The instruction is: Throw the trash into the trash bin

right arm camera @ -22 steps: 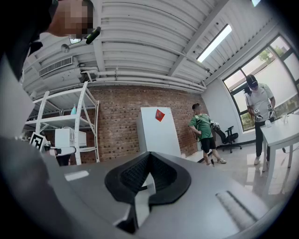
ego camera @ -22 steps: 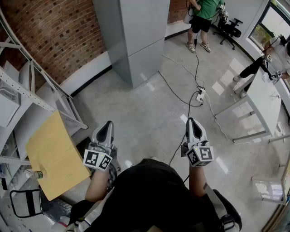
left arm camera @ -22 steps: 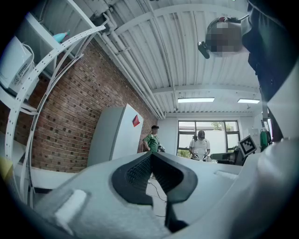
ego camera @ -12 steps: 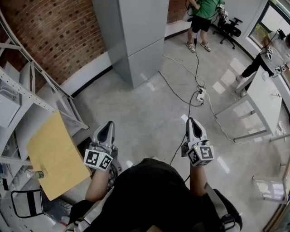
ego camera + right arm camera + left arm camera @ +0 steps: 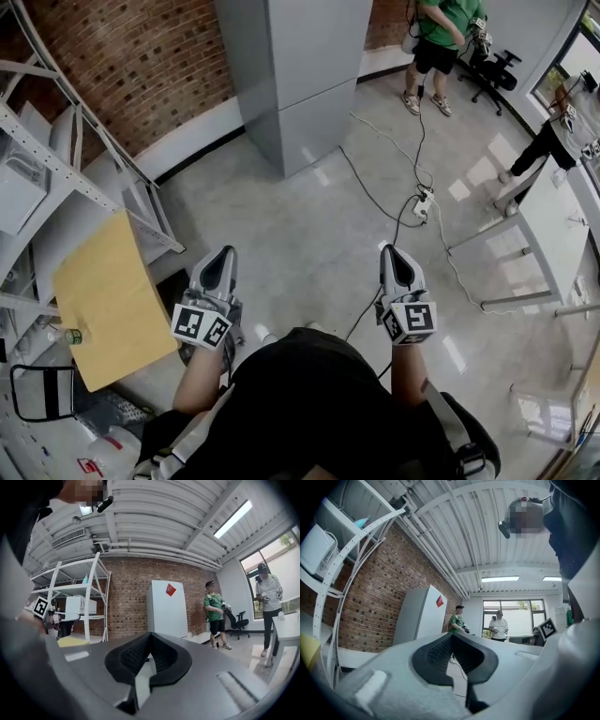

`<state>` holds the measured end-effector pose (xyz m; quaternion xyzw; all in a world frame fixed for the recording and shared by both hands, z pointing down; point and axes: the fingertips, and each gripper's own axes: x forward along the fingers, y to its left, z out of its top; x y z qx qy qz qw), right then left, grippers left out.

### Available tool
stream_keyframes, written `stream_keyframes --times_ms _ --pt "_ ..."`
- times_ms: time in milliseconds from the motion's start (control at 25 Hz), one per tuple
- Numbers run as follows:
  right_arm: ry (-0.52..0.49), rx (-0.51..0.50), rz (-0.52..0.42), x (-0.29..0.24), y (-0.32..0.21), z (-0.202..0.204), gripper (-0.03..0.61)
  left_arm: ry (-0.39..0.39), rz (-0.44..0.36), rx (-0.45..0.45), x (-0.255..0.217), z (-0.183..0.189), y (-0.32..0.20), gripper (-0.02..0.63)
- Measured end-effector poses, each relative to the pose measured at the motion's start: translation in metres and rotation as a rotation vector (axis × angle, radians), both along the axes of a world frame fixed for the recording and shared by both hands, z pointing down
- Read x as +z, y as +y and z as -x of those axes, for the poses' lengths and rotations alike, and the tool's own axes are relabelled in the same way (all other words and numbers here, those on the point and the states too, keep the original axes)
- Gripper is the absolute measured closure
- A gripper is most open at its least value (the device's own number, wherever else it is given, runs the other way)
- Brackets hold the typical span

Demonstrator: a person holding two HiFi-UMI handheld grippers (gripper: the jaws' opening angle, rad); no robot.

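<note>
My left gripper (image 5: 219,262) and right gripper (image 5: 395,257) are held side by side over the grey floor in the head view, both pointing forward. Both are shut with nothing between the jaws. In the left gripper view the left gripper (image 5: 451,635) has its dark pads closed together, and the right gripper (image 5: 149,635) looks the same in its own view. No trash bin is clearly in view. A small green-capped bottle (image 5: 72,335) lies at the lower left beside a yellow board (image 5: 111,305).
A white metal shelf rack (image 5: 66,178) stands at the left before a brick wall. A grey cabinet (image 5: 300,75) stands ahead. A cable with a power strip (image 5: 422,200) crosses the floor. A white table (image 5: 553,220) is at the right, and a person in green (image 5: 441,42) stands far ahead.
The head view has swung slightly, so the cabinet and the person in green sit further right. Both grippers stay shut, side by side, a little higher in the frame.
</note>
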<state>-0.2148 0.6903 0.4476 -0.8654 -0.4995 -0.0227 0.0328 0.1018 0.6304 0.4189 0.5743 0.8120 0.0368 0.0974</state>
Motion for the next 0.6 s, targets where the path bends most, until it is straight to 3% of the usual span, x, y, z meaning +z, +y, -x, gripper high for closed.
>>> stream_keyframes --times_ms 120,600 --pt "-0.025 -0.062 -0.005 0.003 0.011 -0.015 0.572 -0.003 0.001 -0.062 -0.001 -0.008 -0.006 0.612" --pt "0.028 -0.408 0.016 0.006 0.035 -0.095 0.572 0.019 -0.044 -0.385 0.010 -0.036 -0.080 0.612"
